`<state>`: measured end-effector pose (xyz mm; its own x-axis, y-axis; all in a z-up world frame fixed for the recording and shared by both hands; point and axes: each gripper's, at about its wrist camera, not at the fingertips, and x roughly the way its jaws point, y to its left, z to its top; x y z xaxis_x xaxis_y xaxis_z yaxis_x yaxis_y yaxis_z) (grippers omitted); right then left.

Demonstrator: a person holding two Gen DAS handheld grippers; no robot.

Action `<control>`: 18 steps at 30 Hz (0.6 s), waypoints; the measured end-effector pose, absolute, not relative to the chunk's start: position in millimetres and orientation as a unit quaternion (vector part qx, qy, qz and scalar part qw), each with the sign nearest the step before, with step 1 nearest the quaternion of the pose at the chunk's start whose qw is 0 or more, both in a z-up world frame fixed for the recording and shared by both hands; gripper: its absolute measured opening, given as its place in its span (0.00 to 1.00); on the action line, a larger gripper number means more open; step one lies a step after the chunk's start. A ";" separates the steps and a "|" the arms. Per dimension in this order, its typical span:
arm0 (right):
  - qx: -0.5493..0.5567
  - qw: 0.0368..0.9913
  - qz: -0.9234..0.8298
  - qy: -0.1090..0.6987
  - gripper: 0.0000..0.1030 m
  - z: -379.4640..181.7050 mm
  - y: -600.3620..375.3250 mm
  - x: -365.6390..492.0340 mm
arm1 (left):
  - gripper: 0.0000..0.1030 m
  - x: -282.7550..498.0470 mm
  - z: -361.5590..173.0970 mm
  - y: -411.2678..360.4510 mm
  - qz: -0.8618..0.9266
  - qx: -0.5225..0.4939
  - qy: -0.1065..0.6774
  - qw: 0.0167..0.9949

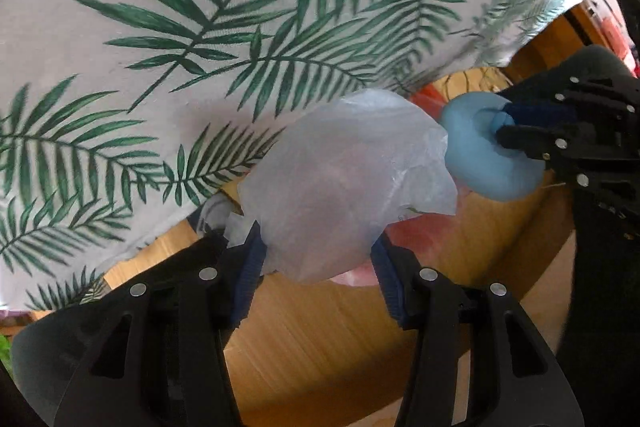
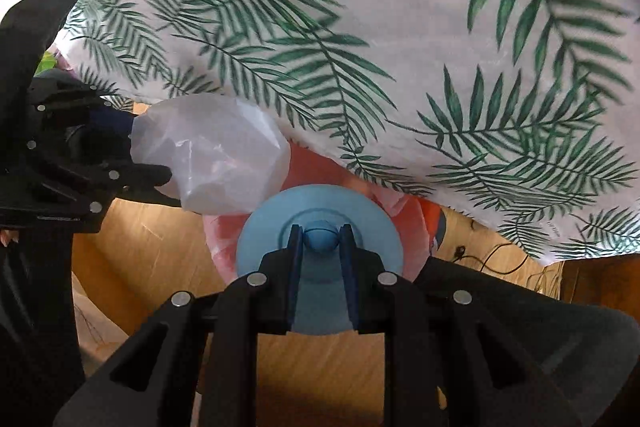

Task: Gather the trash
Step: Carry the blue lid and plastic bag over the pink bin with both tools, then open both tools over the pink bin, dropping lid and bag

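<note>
- Beside the edge of the leaf-print cloth [image 1: 200, 27], above the wooden floor [image 1: 320, 347], both grippers point steeply down toward a pink-lined bin [image 2: 216, 247] that is mostly hidden under what they carry.
- The left gripper [image 1: 316, 263] holds a crumpled clear plastic bag [image 1: 344, 187], its blue pads pressing the bag from both sides at a middle width.
- The right gripper [image 2: 320, 239] is nearly closed on the small knob of a blue lid [image 2: 320, 227], which hangs just beside the bag.
- To do this step well, I think the bag should come over the opening first, with the lid kept aside and tilted away.
- Release the bag only when it is well inside the rim; it is light and can catch on the pads or drift out.
- Then the lid can come down flat.
</note>
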<state>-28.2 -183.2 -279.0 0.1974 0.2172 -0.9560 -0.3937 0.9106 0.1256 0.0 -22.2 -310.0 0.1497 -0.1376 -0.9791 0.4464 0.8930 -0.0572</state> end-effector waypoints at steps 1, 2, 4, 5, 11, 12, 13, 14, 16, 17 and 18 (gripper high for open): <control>-0.074 0.768 0.197 0.605 0.18 -282.0 -183.2 -26.5 | 0.50 3.5 -314.7 -22.7 -0.194 0.124 0.627 0.744; -0.073 0.765 0.195 0.609 0.18 -287.1 -183.9 -24.3 | 0.50 8.9 -320.5 -24.4 -0.192 0.124 0.632 0.740; -0.073 0.760 0.194 0.616 0.18 -295.6 -184.7 -21.8 | 0.50 14.3 -329.2 -25.7 -0.189 0.126 0.638 0.736; -0.073 0.758 0.192 0.618 0.18 -299.2 -184.8 -20.4 | 0.50 17.9 -331.2 -27.5 -0.187 0.125 0.641 0.734; -0.070 0.754 0.180 0.628 0.24 -312.6 -188.1 -8.8 | 0.52 30.0 -350.7 -28.7 -0.178 0.116 0.656 0.724; -0.068 0.756 0.176 0.627 0.37 -313.1 -190.0 -6.6 | 0.55 27.0 -347.6 -30.6 -0.177 0.114 0.657 0.724; -0.066 0.757 0.175 0.626 0.40 -313.9 -190.2 -6.4 | 0.57 27.9 -348.4 -29.3 -0.178 0.112 0.657 0.724; -0.064 0.758 0.173 0.625 0.40 -313.9 -191.2 -5.4 | 0.65 28.4 -348.3 -29.1 -0.177 0.112 0.655 0.726; -0.065 0.760 0.169 0.624 0.49 -314.1 -192.2 -4.6 | 0.68 28.3 -349.0 -27.8 -0.177 0.111 0.653 0.728; -0.064 0.761 0.169 0.623 0.50 -313.8 -192.4 -4.6 | 0.72 27.1 -347.9 -29.2 -0.177 0.111 0.653 0.728; -0.062 0.764 0.170 0.619 0.53 -310.4 -193.3 -5.0 | 0.75 28.0 -346.3 -28.8 -0.176 0.113 0.652 0.729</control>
